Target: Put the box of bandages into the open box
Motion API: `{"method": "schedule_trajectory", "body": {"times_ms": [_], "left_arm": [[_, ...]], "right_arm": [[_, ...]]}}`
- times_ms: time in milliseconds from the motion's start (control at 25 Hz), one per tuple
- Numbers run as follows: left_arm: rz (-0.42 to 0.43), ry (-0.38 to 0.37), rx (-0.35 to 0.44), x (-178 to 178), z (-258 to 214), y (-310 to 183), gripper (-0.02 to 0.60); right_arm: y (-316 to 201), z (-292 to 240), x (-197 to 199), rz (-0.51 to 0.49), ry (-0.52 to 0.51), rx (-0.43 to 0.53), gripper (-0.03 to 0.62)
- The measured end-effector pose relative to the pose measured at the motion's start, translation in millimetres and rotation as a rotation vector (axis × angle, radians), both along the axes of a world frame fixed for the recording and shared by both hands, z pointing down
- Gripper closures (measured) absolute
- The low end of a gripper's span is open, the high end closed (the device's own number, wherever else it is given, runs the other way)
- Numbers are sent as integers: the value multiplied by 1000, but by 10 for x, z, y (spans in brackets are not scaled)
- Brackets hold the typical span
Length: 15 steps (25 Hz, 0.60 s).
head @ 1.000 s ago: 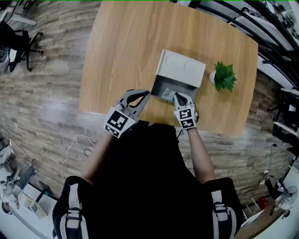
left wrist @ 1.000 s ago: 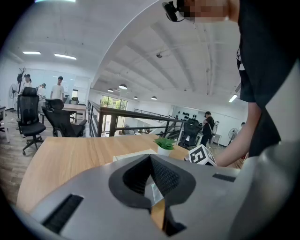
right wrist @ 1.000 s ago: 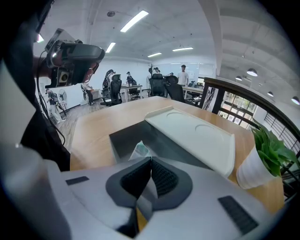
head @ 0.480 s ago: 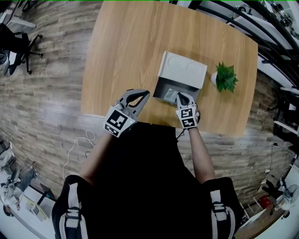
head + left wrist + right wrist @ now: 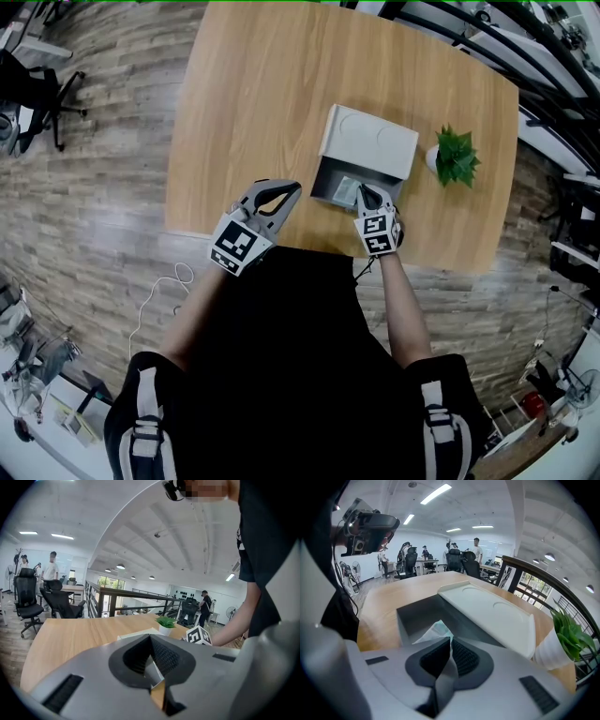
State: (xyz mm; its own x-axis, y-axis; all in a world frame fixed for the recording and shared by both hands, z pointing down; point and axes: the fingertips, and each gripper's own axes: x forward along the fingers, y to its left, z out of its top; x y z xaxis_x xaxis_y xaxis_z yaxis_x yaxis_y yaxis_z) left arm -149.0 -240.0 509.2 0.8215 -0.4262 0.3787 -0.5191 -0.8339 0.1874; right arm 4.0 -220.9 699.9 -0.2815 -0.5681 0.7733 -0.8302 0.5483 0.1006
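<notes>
Both sets of jaws closed: left gripper (image 5: 294,186) beside open box (image 5: 318,179), right gripper (image 5: 362,191) tilted down into it

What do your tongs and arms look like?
The left tongs and right tongs are grey shells with black ribbed pads. Each carries a white cube printed with black square markers. The person wears a black short-sleeved top.
</notes>
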Motion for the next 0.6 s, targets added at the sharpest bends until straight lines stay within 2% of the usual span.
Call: {"method": "schedule_trajectory", "body": {"times_ms": [120, 320, 600], "left_arm": [[-1, -2, 1, -22, 5, 1, 560], [-7, -6, 3, -50, 2, 14, 559], [-11, -10, 5, -55, 10, 18, 560]], "right_arm": [[-16, 15, -14, -6, 11, 3, 563], [-8, 57, -45, -18, 15, -5, 522], [-34, 100, -35, 7, 27, -8, 505]]}}
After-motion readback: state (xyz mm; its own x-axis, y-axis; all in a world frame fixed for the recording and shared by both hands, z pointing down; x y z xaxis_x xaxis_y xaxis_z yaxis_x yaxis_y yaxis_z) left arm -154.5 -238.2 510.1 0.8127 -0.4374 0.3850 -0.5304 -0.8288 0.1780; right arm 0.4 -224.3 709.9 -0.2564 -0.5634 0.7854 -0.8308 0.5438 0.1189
